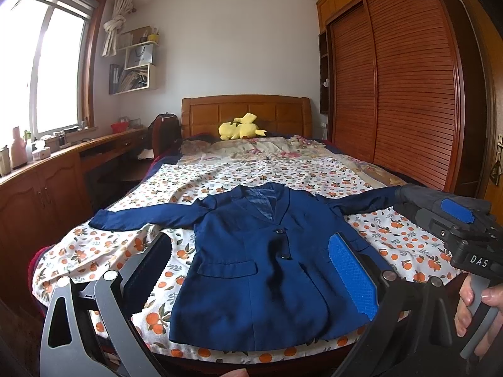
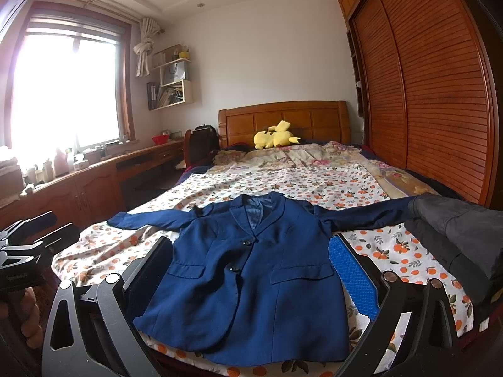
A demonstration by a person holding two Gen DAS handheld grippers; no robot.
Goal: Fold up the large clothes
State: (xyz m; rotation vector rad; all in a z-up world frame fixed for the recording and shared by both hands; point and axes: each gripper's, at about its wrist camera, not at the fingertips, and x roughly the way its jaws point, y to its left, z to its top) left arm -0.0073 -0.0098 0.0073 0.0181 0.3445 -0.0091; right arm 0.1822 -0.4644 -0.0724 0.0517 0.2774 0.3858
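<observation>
The blue jacket (image 1: 251, 267) lies face up and buttoned on the bed (image 1: 103, 251), sleeves spread out left and right, its hem at the near edge of the orange-print sheet. We hold the left gripper (image 1: 251, 270) and the right gripper (image 2: 251, 270) above the near hem; both sets of jaws stand wide apart and hold nothing.

Hazards we judge from this position:

- Hem overhang. The hem sits at the near bed edge, so a pull toward us could drag the jacket off the bed.
- Sheet pick-up. The sheet (image 2: 393, 251) lies loose and wrinkled under the jacket; jaws closing too deep could pinch both layers and lift the sheet with the fold.
- Right sleeve obstruction. A dark garment (image 2: 456, 238) lies at the right sleeve end, touching or covering it; we cannot tell which. Folding that sleeve inward could drag it along.
- Uneven fold. The front is thick at the pockets and buttons, so a one-sided grasp may skew the crease
</observation>
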